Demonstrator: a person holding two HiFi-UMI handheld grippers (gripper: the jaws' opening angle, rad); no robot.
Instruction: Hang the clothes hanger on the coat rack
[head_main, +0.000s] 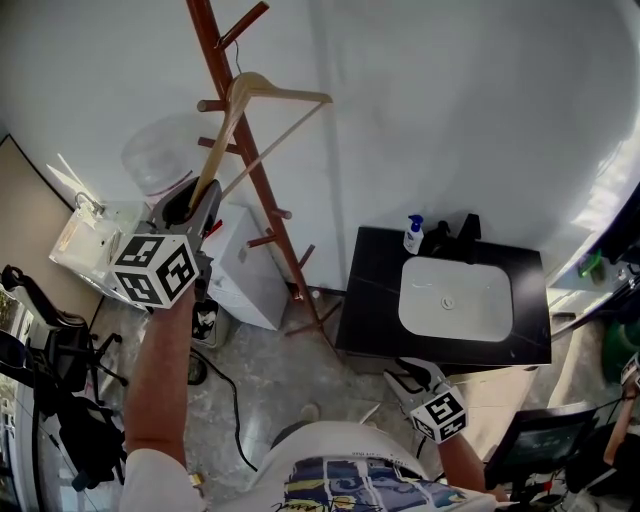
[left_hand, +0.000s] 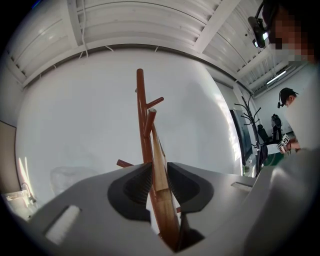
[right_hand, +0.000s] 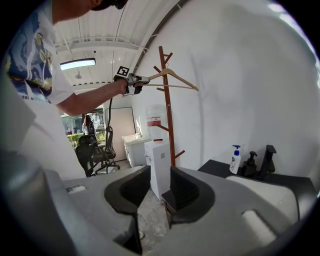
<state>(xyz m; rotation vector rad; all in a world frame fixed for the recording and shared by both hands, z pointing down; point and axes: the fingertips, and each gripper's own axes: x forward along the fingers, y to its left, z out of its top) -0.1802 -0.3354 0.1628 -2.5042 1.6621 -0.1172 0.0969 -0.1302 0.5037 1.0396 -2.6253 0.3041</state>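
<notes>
The person's left arm is stretched up to the coat rack (head_main: 268, 190), and the left claw (head_main: 195, 210) sits at the near end of the wooden clothes hanger (head_main: 270, 92). Seen along that claw, one arm of the hanger lies between the pads, which look slack around it, not biting, with a sliver of the pole showing on one side. So I judge it let go, though the hanger is not yet clear of the claw. From the claw the hanger runs lengthwise straight away to the pole, and its hook is up among the top pegs. Whether the hook is truly seated over a peg I cannot make out. The coming move likely turns on that line: pull back along the hanger's length and it should stay put, while going sideways could swing it off. The right claw (head_main: 408, 385) hangs low and well apart, parted and empty, beside the black desk (head_main: 370, 300). The white basin (head_main: 455, 298) there holds nothing I can see, and a soap bottle (head_main: 413, 235) stands behind it
</notes>
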